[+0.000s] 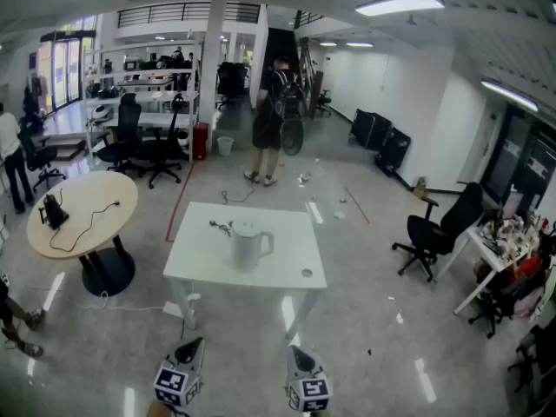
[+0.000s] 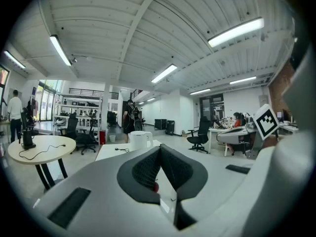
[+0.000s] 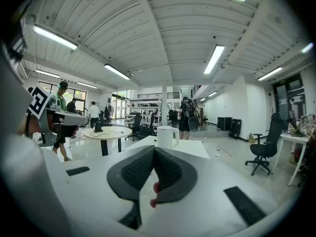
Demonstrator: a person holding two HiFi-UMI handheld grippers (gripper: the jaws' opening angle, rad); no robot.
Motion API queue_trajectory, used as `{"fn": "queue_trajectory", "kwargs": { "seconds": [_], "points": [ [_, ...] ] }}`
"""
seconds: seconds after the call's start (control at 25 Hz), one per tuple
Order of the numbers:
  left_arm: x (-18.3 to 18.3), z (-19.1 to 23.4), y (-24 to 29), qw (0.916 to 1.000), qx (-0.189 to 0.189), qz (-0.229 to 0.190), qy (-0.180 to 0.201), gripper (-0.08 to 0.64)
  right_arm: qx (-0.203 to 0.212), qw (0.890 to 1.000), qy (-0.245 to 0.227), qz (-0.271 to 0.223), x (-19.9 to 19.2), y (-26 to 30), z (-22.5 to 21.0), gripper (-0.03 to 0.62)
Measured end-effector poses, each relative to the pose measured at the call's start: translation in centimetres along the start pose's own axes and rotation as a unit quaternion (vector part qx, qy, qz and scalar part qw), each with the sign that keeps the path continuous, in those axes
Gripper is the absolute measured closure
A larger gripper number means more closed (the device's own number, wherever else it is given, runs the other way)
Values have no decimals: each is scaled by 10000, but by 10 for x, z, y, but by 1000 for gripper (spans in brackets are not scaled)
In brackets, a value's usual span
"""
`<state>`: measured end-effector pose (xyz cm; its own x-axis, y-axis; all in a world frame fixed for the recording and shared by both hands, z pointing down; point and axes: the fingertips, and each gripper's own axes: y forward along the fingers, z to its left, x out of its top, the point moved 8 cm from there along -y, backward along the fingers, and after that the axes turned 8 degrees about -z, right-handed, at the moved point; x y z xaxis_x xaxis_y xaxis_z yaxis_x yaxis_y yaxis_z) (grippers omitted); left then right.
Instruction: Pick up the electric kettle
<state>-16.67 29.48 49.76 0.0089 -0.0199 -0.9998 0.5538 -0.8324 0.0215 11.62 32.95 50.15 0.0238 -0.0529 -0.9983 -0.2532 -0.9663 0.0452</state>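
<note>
The kettle (image 1: 249,244) stands upright near the middle of the white tabletop (image 1: 200,263), its handle to the right in the head view. A small dark thing (image 1: 219,226), perhaps a cord, lies just beyond it toward the far left corner. Both tongs hang over the floor (image 1: 373,320), short of the tabletop's near edge and well apart from the kettle. The left tongs (image 2: 159,149) are closed together with nothing between them. The right tongs (image 3: 154,151) are likewise closed and empty. A round table (image 1: 82,200) stands further left.
</note>
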Motion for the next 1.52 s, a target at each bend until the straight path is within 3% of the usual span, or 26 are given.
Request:
{"fn": "queue_trajectory", "kwargs": {
  "seconds": [0.6, 0.88, 1.28, 1.52],
  "points": [
    [0, 21, 2, 9999, -92, -45, -13, 552, -39, 9999, -77, 62, -17, 11, 2, 581],
    [-1, 39, -1, 9997, -227, -30, -26, 552, -178, 9998, 57, -13, -18, 18, 16, 581],
    [-5, 56, 0, 9990, -426, -88, -77, 552, -227, 9996, -136, 67, -18, 25, 46, 581],
    [-13, 60, 18, 9988, -489, -20, -85, 552, -294, 9995, -122, 63, -18, 39, 37, 581]
  ]
}}
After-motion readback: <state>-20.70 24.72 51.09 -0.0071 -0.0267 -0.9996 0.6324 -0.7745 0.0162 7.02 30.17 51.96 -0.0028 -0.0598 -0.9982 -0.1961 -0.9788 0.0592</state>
